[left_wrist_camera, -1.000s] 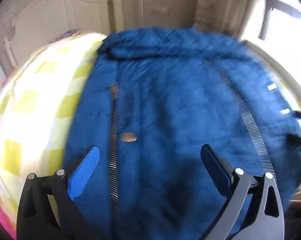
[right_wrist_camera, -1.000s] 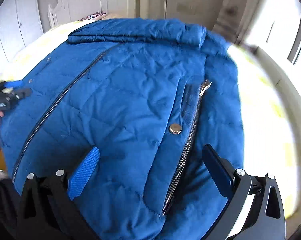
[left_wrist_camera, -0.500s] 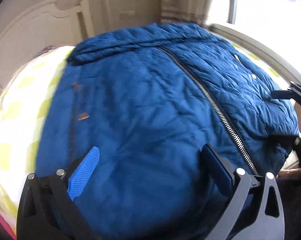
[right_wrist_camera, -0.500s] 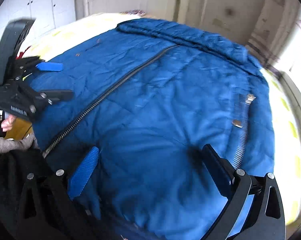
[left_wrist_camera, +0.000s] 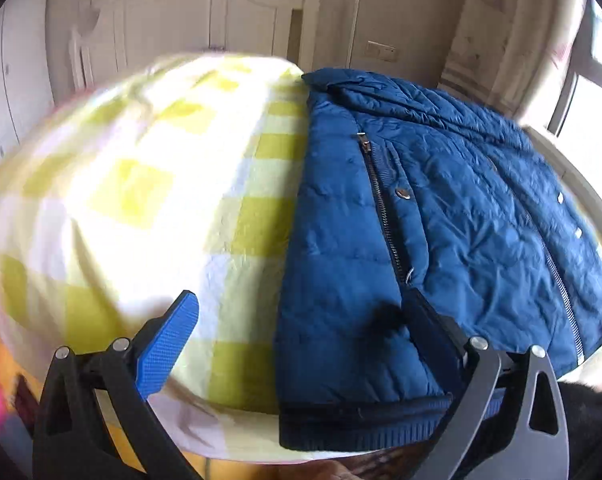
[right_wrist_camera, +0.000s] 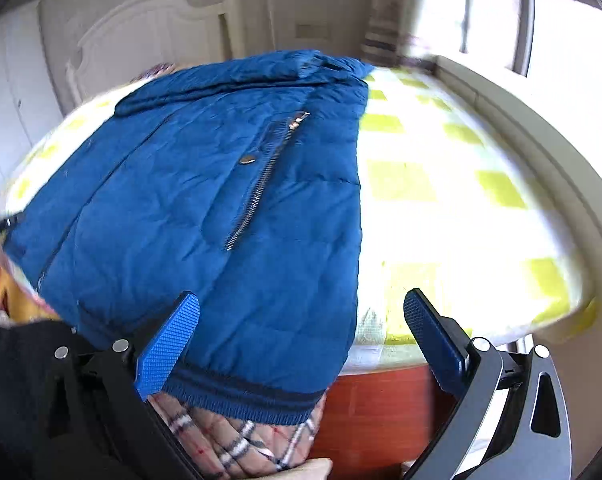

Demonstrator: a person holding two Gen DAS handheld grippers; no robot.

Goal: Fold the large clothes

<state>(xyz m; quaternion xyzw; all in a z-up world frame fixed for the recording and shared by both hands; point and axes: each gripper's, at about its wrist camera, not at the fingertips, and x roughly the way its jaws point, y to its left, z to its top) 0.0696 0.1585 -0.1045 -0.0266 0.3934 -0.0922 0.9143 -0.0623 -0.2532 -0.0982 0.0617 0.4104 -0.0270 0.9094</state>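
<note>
A blue quilted jacket [left_wrist_camera: 441, 216] lies flat on the bed, front up, with pocket zippers and a centre zipper. Its ribbed hem [left_wrist_camera: 361, 424] hangs at the near bed edge. My left gripper [left_wrist_camera: 301, 340] is open and empty over the jacket's left hem corner. In the right wrist view the jacket [right_wrist_camera: 205, 200] fills the left half, with its hem [right_wrist_camera: 241, 392] over the edge. My right gripper [right_wrist_camera: 301, 340] is open and empty over the jacket's right hem corner.
The bed has a yellow and white checked sheet [left_wrist_camera: 141, 208], also shown in the right wrist view [right_wrist_camera: 453, 200]. A white headboard [right_wrist_camera: 149, 32] stands at the far end. A window [right_wrist_camera: 561, 20] is at the right. A plaid quilted garment [right_wrist_camera: 237, 440] is below the hem.
Both grippers have swung outward from the jacket's middle: the left to its left hem corner, the right to its right hem corner. Both stayed open.
</note>
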